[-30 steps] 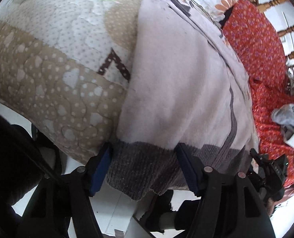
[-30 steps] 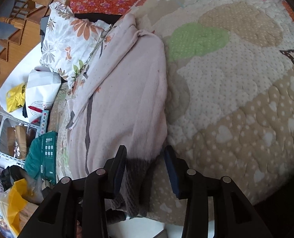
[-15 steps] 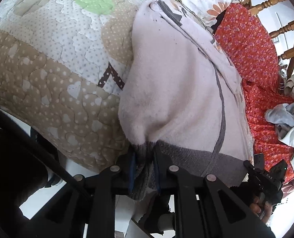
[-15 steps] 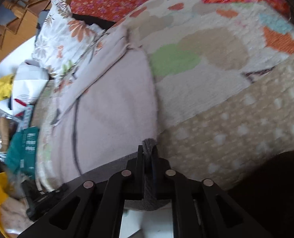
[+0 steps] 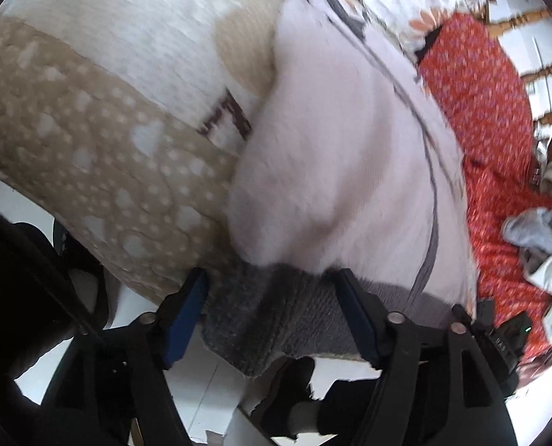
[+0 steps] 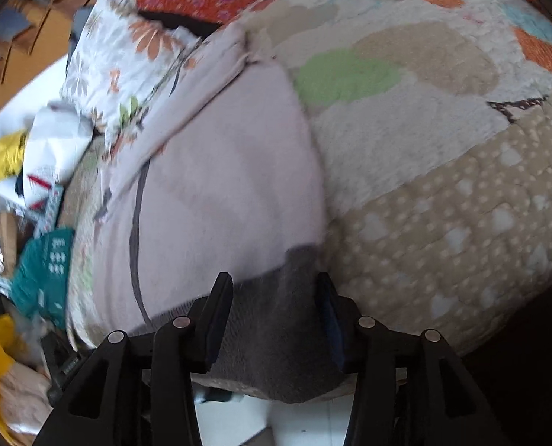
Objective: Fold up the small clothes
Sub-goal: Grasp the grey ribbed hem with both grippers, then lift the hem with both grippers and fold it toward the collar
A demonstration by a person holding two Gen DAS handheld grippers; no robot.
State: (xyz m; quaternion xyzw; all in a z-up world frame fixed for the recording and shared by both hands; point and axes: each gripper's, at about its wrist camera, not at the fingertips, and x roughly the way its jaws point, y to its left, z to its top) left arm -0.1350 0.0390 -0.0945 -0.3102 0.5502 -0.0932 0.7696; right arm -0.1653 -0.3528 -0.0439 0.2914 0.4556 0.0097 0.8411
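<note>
While both views are blurred, the pale pink sweater (image 5: 343, 156) plainly lies spread along the quilted bed cover (image 5: 101, 137), its grey ribbed hem (image 5: 276, 316) hanging over the near edge of the bed. The left claw (image 5: 272, 316) has its fingers spread wide, one on each side of the hem, with the knit lying loose between them. The right claw (image 6: 274, 316) is likewise parted, its fingers flanking the hem's other corner (image 6: 276, 334) without pinching it. In the right wrist view the sweater (image 6: 220, 186) runs up toward a floral pillow (image 6: 116, 63), with the quilt (image 6: 443, 186) to its right. Beyond the sweater in the left view lies a red flowered cloth (image 5: 491, 119) carrying a heap of grey and white garments (image 5: 540, 238). No basket or bin can be made out; a teal package (image 6: 41, 271) and yellow bag (image 6: 4, 152) sit beside the bed.
</note>
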